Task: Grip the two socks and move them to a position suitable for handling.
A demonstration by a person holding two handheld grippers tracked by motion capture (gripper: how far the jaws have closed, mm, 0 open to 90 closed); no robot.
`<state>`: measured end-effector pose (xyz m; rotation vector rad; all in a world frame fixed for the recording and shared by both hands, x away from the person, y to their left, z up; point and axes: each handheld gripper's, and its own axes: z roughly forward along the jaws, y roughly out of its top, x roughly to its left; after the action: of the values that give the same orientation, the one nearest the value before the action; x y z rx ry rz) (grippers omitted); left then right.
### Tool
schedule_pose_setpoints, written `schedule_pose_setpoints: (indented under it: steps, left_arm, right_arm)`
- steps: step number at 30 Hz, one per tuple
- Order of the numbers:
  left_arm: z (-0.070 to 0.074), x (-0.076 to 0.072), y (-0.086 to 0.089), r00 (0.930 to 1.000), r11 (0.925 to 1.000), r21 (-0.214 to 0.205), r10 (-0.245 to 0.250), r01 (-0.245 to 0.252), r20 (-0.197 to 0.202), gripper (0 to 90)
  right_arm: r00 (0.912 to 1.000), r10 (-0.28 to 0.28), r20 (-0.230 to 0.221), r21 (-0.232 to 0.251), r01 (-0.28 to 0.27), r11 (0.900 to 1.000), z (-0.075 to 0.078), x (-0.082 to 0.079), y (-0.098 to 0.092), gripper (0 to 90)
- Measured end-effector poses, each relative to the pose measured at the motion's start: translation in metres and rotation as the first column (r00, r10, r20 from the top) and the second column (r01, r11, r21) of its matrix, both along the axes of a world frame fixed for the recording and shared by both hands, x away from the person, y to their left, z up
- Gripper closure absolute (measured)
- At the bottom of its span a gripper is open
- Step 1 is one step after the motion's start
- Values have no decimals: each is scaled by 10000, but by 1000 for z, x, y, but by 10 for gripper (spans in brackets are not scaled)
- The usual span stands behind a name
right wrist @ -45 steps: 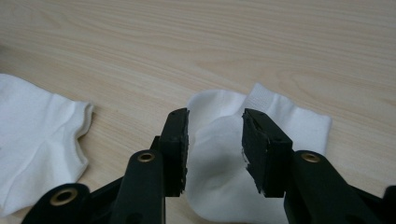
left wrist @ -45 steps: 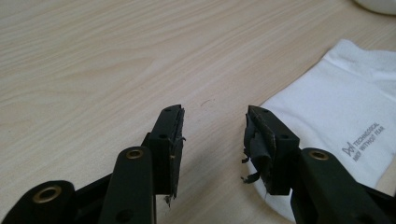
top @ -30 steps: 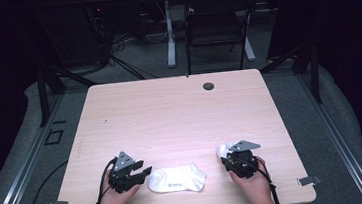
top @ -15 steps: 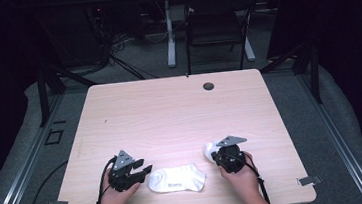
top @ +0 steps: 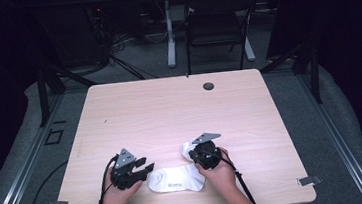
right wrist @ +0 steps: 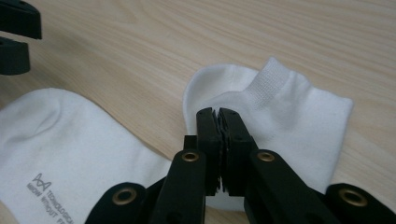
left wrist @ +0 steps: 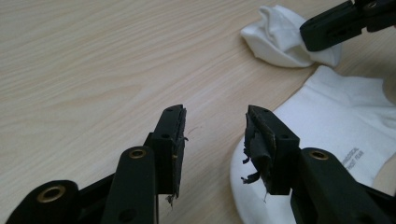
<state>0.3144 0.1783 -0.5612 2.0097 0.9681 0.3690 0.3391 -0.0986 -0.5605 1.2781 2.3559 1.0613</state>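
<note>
A white ankle sock (top: 175,179) with small grey lettering lies flat near the table's front edge. My right gripper (top: 192,153) is shut on its ribbed cuff end (right wrist: 285,107), which is drawn up and folded back beside the foot part (right wrist: 70,140). The black jaws (right wrist: 217,116) meet with fabric pinched between them. My left gripper (top: 148,168) rests at the toe end, open, its worn pads (left wrist: 173,140) apart over bare wood, the sock's edge (left wrist: 327,121) just right of them. The right gripper's jaw (left wrist: 327,25) and the held cuff (left wrist: 280,39) appear farther off in the left gripper view.
The light wooden table (top: 170,113) has a round cable grommet (top: 208,86) near its far edge. A dark chair (top: 213,18) and desk legs stand beyond it on the grey floor. Cables trail from both grippers off the front edge.
My right gripper has moved left toward the left gripper, carrying the sock's cuff with it and folding it over. The left gripper has stayed put.
</note>
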Motion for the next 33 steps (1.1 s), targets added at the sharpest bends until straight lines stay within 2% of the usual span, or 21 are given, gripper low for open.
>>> schedule_pose_setpoints:
  steps: [5,7,11,13,16,17,23,28,33]
  left_arm:
    - [8,8,-17,9996,9997,52,-223,223,142,576]
    - [10,14,-26,9998,9998,129,-170,169,80,576]
    - [11,20,-32,9999,9999,38,-123,123,-42,576]
    - [11,26,-39,9998,9999,81,-82,84,-170,574]
    - [11,30,-44,9996,9999,72,-93,95,-270,574]
    - [10,32,-52,9995,9999,108,-103,106,-298,569]
    - [4,38,-68,9990,9996,267,-71,83,-451,570]
    - [0,42,-73,9985,9992,407,-9,32,-556,578]
    - [-5,43,-75,9970,9980,619,-44,92,-771,676]
  right_arm:
    - [9999,125,-44,93,-125,9999,-2,-1,7,880]
    - [9996,256,-83,150,-255,9996,-4,-3,12,878]
    - [9990,427,-140,197,-424,9989,-5,-5,16,867]
    - [9986,533,42,218,-534,9983,-4,-6,17,861]
    - [9986,521,29,255,-522,9983,-3,-7,17,864]
    - [9985,540,22,249,-540,9982,-4,-7,17,867]
    - [9985,553,-24,207,-552,9983,-8,-7,20,868]
    - [9983,577,-53,178,-576,9982,-9,-8,20,869]
    - [9986,529,-19,262,-528,9983,-10,-8,19,872]
